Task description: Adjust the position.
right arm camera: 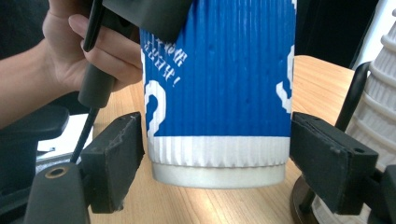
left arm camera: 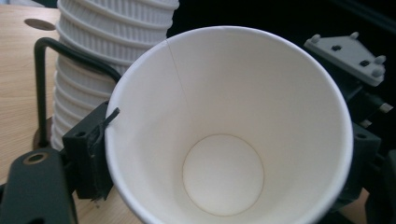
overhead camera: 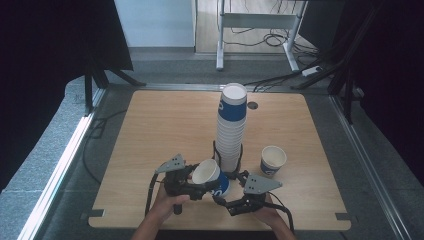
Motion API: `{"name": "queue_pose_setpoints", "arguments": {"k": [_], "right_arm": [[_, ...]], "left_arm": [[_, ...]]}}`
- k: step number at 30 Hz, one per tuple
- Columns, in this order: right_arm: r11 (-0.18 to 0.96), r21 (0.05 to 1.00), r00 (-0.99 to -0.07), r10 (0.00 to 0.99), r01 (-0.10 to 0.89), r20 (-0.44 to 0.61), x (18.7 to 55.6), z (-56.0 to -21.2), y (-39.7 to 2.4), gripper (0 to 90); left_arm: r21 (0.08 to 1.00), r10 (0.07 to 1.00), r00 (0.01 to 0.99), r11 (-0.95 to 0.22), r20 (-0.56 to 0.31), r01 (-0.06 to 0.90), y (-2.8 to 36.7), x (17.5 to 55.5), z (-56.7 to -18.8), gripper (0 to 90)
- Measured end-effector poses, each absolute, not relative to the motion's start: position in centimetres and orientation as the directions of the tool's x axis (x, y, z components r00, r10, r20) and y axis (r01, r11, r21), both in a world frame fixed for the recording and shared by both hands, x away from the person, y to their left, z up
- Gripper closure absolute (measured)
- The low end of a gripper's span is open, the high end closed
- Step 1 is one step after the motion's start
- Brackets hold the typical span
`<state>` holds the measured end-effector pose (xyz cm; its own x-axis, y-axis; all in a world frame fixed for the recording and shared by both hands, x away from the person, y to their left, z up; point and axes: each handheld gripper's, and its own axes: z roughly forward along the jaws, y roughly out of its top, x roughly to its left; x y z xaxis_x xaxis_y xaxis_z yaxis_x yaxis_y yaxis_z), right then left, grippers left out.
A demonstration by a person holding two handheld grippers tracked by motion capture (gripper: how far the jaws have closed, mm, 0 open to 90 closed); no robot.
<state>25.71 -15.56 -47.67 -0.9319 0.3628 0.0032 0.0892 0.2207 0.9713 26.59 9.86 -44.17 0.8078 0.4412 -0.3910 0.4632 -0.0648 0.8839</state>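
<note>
A blue-and-white ribbed paper cup [overhead camera: 212, 177] lies tilted near the table's front edge, its open mouth toward my left gripper [overhead camera: 196, 183]. In the left gripper view the jaws press on both sides of the cup's rim [left arm camera: 224, 93], and I look into its white inside. My right gripper [overhead camera: 223, 196] stands around the cup's base [right arm camera: 219, 116]. Its jaws are open, with a visible gap at the left pad [right arm camera: 119, 156]. The base hangs just above the wood.
A tall stack of the same cups [overhead camera: 232, 125] stands in a black wire holder mid-table, right behind the held cup. One single cup [overhead camera: 273, 161] stands upright to its right. The wooden table [overhead camera: 165, 130] has a dark hole near its far edge.
</note>
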Motion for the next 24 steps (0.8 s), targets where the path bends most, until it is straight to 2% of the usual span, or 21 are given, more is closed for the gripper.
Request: {"name": "queue_pose_setpoints", "arguments": {"k": [24], "right_arm": [[0.325, 0.943, -0.925, 0.376, 0.076, -0.055, 25.5, -48.0, -15.0, 19.3]], "left_arm": [[0.874, 0.561, 0.811, -0.298, -0.165, 0.384, 8.4, 25.5, -43.8, 15.5]]}}
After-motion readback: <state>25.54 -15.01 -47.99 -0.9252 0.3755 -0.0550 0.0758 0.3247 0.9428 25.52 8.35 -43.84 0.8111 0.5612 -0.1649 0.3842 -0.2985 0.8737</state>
